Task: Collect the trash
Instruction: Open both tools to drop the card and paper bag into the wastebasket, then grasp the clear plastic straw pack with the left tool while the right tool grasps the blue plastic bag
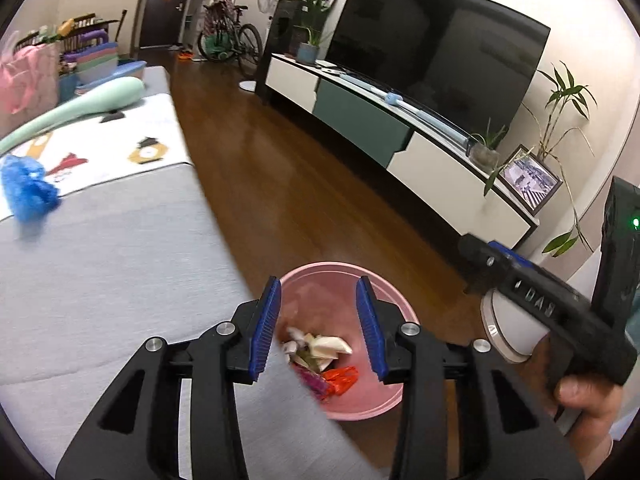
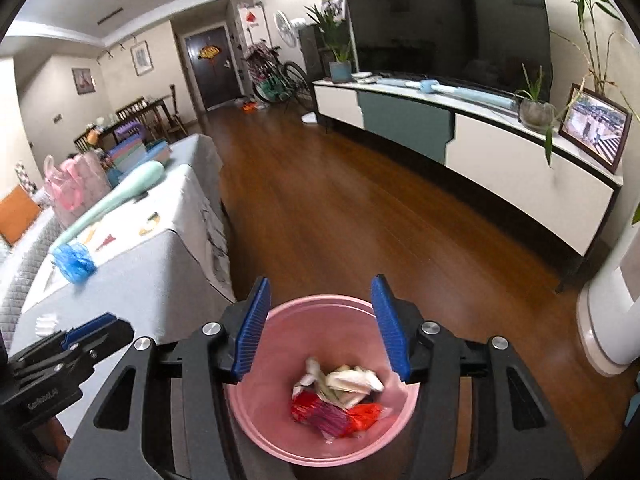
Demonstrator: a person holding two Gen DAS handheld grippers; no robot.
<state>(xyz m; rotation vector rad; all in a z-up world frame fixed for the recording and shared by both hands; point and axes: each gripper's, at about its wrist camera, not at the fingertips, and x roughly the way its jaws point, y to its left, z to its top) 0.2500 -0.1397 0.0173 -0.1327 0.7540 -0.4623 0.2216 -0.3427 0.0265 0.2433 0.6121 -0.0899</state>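
Note:
A pink bin (image 1: 382, 402) (image 2: 256, 428) stands on the wood floor beside the grey-covered table (image 1: 100, 280) (image 2: 152, 280). White, red and purple wrappers (image 1: 320, 360) (image 2: 340, 396) lie inside it. My left gripper (image 1: 318, 320) hangs open above the bin's near side at the table edge, nothing between its fingers. Open and empty too, my right gripper (image 2: 320, 322) hovers right over the bin. A crumpled blue plastic piece (image 1: 26, 188) (image 2: 74, 262) lies on the table. A small white scrap (image 2: 46, 324) sits near the table's front corner.
A long mint-green object (image 1: 80, 108) (image 2: 116, 196), a pink bag (image 2: 74, 190) and stacked trays crowd the far table end. A TV cabinet (image 1: 400, 136) (image 2: 480, 152) lines the right wall. A white appliance (image 2: 612, 316) stands near right. A hand (image 1: 584, 396) holds the right gripper.

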